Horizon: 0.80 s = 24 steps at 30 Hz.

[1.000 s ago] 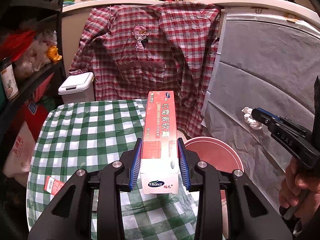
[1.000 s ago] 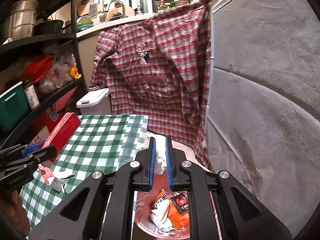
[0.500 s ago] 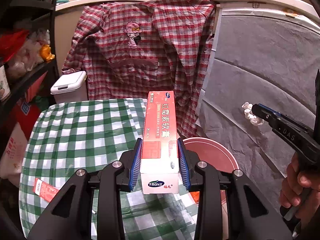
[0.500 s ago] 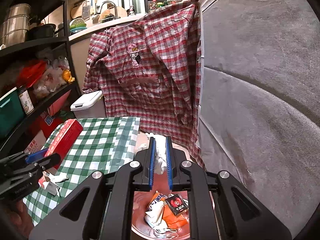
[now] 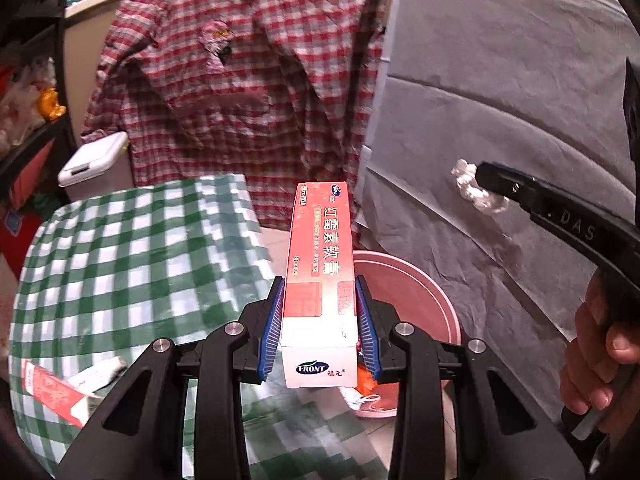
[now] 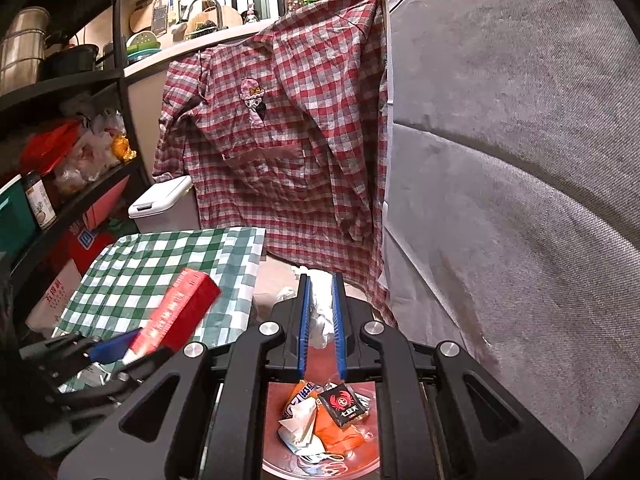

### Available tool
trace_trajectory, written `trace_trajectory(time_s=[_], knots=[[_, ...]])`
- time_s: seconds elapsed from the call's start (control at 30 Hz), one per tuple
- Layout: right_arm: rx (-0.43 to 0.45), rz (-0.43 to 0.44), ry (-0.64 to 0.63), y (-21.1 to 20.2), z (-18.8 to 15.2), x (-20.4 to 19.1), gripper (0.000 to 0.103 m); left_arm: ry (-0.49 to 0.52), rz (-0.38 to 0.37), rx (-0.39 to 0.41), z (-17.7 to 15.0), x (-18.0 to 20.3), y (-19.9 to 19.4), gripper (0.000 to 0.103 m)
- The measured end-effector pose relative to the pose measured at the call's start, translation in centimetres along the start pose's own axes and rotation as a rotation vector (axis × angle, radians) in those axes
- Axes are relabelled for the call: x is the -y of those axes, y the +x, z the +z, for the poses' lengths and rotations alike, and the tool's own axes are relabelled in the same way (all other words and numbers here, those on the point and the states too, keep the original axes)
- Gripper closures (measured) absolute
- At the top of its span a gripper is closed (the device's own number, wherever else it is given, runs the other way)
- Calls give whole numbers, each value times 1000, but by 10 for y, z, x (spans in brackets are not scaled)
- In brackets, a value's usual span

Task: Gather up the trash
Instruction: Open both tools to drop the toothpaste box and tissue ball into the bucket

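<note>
Trash goes into the pink basin (image 5: 424, 292) that sits just off the edge of the green checked tablecloth (image 5: 132, 248), so we hold both loads out toward it. Our left gripper (image 5: 319, 328) is clamped on the long red and white ointment box (image 5: 322, 264), pads pressed flat against its two long sides and its far end pointing over the near rim of the basin; gripping it lengthwise keeps it from pivoting. Our right gripper (image 6: 319, 328) is closed tight on a crumpled white tissue (image 6: 320, 312), held directly above the basin, where wrappers (image 6: 324, 420) already lie in a heap. Another red packet (image 5: 56, 396) waits on the cloth at the left, not yet collected.

Against the earlier frame, the left gripper has swung toward the basin and dipped: more of the pink rim shows past the box, and the checked cloth has slid to the left of the view. The right gripper has barely shifted, and both grips look unchanged.
</note>
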State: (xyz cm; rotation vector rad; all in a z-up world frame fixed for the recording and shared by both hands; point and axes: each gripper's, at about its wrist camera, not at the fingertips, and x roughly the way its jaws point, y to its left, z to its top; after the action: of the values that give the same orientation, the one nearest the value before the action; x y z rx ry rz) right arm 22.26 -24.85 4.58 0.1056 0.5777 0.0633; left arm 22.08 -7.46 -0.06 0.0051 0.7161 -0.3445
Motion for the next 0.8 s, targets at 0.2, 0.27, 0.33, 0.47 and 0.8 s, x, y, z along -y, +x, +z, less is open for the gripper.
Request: trace_trajectory(time_s=[0.2, 0.27, 0.33, 0.47, 0.8], knots=[[-17, -11, 12, 4, 0, 7, 91, 5, -9, -25, 3, 13, 18, 69], [-21, -13, 15, 6, 0, 8, 90, 6, -8, -29, 4, 17, 23, 69], [-22, -14, 20, 6, 0, 10, 89, 6, -10, -31, 5, 20, 26, 69], [-27, -18, 25, 8, 0, 12, 85, 9, -23, -37, 9, 26, 32, 68], [-24, -36, 50, 10, 1, 15, 61, -13, -28, -30, 11, 15, 26, 57]])
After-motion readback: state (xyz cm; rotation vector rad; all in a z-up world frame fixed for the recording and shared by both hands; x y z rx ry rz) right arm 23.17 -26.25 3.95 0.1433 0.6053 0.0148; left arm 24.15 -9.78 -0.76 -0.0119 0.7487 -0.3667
